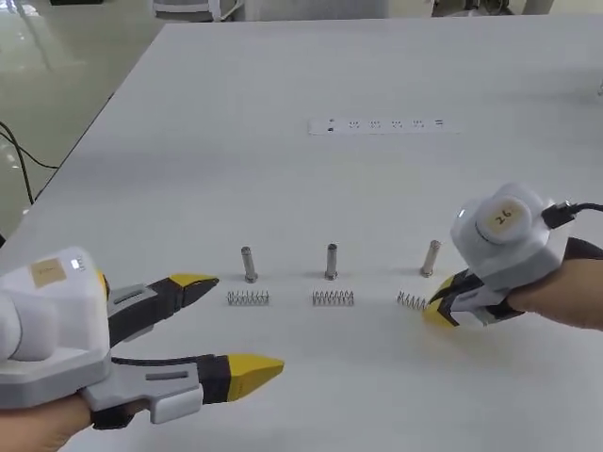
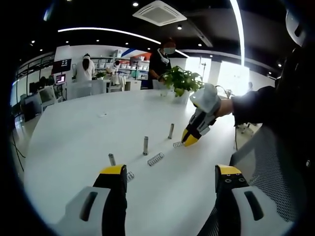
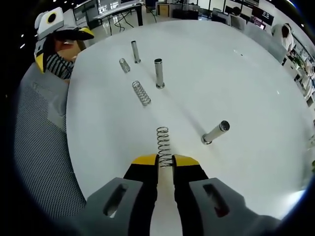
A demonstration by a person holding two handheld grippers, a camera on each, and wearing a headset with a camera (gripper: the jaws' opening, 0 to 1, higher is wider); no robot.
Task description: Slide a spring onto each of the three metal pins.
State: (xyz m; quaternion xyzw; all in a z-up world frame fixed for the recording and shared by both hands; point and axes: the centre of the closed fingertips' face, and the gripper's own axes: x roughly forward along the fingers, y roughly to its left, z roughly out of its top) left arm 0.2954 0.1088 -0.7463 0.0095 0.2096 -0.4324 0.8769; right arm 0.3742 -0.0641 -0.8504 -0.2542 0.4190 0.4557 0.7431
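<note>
Three upright metal pins stand in a row on the white table: left pin (image 1: 249,264), middle pin (image 1: 332,261), right pin (image 1: 431,257). In front of each lies a spring: left spring (image 1: 248,298), middle spring (image 1: 333,298), right spring (image 1: 411,300). My right gripper (image 1: 438,306) is shut on the near end of the right spring (image 3: 163,142), which sticks out ahead of the jaws, beside the right pin (image 3: 215,132). My left gripper (image 1: 226,323) is held open in front of the left spring (image 2: 130,176), with nothing between its jaws.
A white power strip (image 1: 377,124) lies on the table far behind the pins. The table's left edge (image 1: 85,127) runs diagonally, with floor and cables beyond. Several people and a potted plant (image 2: 182,78) are past the table's far end.
</note>
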